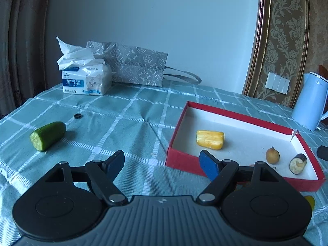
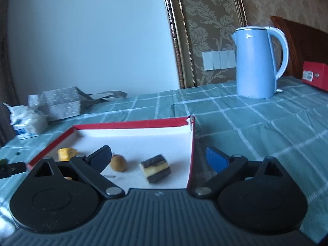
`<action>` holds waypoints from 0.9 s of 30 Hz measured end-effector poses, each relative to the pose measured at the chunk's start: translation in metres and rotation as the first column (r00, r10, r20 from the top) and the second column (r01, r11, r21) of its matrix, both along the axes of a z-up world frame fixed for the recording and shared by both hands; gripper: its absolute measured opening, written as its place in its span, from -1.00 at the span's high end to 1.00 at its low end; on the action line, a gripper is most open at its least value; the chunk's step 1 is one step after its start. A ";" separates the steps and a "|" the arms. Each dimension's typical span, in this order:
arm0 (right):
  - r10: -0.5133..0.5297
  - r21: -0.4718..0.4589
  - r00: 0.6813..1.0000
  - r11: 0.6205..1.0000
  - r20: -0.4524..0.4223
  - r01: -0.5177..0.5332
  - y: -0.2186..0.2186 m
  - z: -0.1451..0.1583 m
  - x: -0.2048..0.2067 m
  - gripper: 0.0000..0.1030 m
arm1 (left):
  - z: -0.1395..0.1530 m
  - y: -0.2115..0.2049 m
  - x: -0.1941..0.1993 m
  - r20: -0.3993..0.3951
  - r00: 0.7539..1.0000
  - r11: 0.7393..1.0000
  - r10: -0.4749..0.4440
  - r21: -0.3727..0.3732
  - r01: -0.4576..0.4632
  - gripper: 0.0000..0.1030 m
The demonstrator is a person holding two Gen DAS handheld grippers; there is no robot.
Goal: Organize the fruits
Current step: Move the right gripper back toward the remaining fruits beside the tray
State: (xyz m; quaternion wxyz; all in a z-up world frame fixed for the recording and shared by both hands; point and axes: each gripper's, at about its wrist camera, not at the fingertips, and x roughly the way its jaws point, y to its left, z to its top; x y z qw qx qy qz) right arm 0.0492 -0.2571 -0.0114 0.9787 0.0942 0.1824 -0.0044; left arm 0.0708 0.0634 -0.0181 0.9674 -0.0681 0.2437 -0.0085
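Both grippers released, nothing held — left gripper (image 1: 162, 164) and right gripper (image 2: 158, 157) with jaws wide. Red box (image 1: 235, 113) holds corn (image 1: 210, 139), a small brown fruit (image 1: 272, 155) and an eggplant piece (image 1: 298, 163). Cucumber (image 1: 48, 135) lies well left of the box, still out. Risk: it's round — could roll from a sloppy pinch.

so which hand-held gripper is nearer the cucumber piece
Left. The left hand-held gripper is open just right of and behind the cucumber piece on the cloth; the right hand-held gripper is open over the red box, farther away.
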 end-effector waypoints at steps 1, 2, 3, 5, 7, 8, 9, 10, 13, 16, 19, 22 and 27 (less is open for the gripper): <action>0.006 -0.012 1.000 1.000 0.007 -0.006 0.001 0.000 -0.006 -0.89 | -0.001 0.000 0.001 -0.010 1.000 1.000 -0.006 -0.004 0.006 -0.57; 0.017 -0.042 1.000 0.999 0.016 -0.016 0.006 -0.002 -0.012 -0.89 | -0.002 0.001 0.002 -0.020 1.000 1.000 -0.010 -0.007 0.009 -0.57; 0.033 -0.078 0.999 0.996 0.020 -0.031 0.011 -0.003 -0.016 -0.89 | -0.002 0.000 0.003 -0.028 1.000 1.000 -0.010 -0.006 0.010 -0.57; 0.071 -0.158 0.997 0.985 0.032 -0.065 0.025 -0.005 -0.025 -0.88 | -0.003 -0.001 0.004 -0.035 0.999 1.000 -0.012 0.000 0.012 -0.57; 0.113 -0.245 0.992 0.965 0.064 -0.094 0.041 -0.005 -0.034 -0.88 | -0.003 -0.001 0.003 -0.032 0.999 1.000 -0.017 0.002 0.017 -0.57; 0.130 -0.281 0.988 0.954 0.083 -0.102 0.047 -0.006 -0.039 -0.88 | -0.004 -0.002 0.002 -0.031 0.999 1.000 -0.018 0.004 0.019 -0.58; 0.145 -0.317 0.985 0.942 0.097 -0.107 0.053 -0.006 -0.044 -0.87 | -0.004 -0.002 0.002 -0.031 0.999 1.000 -0.019 0.005 0.019 -0.57; 0.156 -0.348 0.982 0.931 0.105 -0.111 0.058 -0.007 -0.047 -0.84 | -0.004 -0.002 0.003 -0.032 0.999 1.000 -0.019 0.005 0.019 -0.57; 0.187 -0.397 0.978 0.908 0.091 -0.136 0.067 -0.009 -0.052 -0.57 | -0.005 -0.001 0.003 -0.040 0.999 1.000 -0.019 -0.003 0.019 -0.58; 0.218 -0.368 0.976 0.909 0.017 -0.196 0.066 -0.011 -0.047 -0.29 | -0.005 0.001 0.004 -0.045 0.999 1.000 -0.014 -0.011 0.013 -0.58; 0.259 -0.336 0.966 0.908 -0.026 -0.252 0.065 -0.013 -0.048 -0.27 | -0.005 0.002 0.005 -0.044 0.999 1.000 -0.014 -0.020 0.013 -0.58; 0.275 -0.323 0.960 0.905 -0.052 -0.276 0.066 -0.014 -0.049 -0.26 | -0.005 0.001 0.005 -0.045 0.999 1.000 -0.017 -0.018 0.017 -0.58; 0.295 -0.224 0.949 0.923 -0.113 -0.314 0.055 -0.017 -0.039 -0.01 | -0.004 0.000 0.003 -0.038 0.999 1.000 -0.027 -0.014 0.026 -0.58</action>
